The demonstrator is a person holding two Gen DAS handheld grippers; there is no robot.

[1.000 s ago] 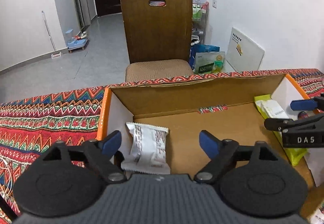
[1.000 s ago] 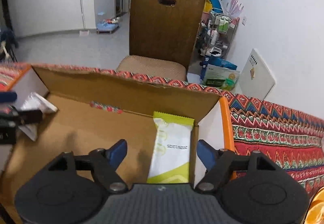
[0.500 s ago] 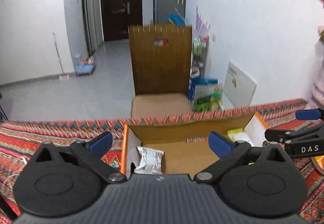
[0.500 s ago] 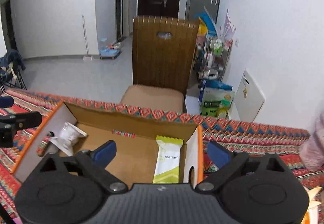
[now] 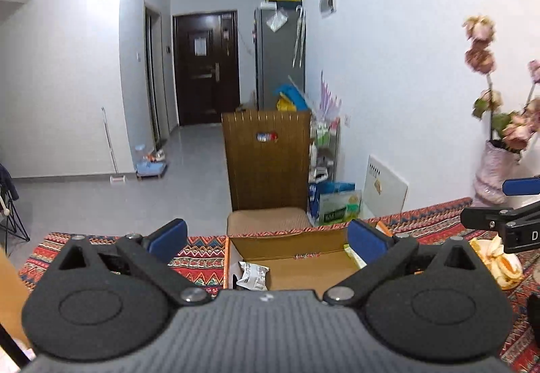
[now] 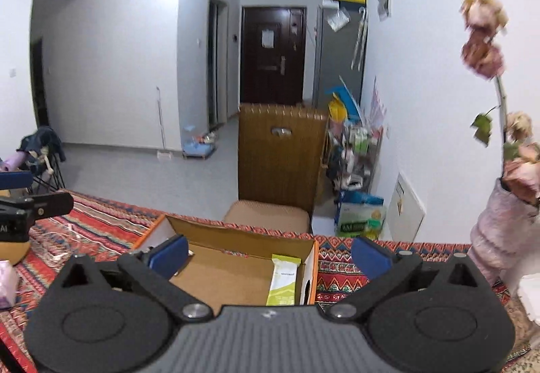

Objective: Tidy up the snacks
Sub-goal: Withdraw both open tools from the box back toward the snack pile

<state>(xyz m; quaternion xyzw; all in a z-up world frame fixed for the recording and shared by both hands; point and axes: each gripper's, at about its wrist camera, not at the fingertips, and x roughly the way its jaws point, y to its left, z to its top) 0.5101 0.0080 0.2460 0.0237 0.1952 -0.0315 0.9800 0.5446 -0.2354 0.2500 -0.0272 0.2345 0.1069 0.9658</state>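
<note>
1. Left tongs [image 5: 266, 239] and right tongs [image 6: 268, 253]: jaws spread wide, nothing between them; the right jaws have just been opening.
2. Change: both have pulled up and back from the box [image 6: 236, 239], which now looks smaller.
3. White packet [image 5: 253, 276] lies at the box's left end, green packet [image 6: 281, 282] at its right; both placements appear done.
4. Both tongs point slightly downward.
</note>
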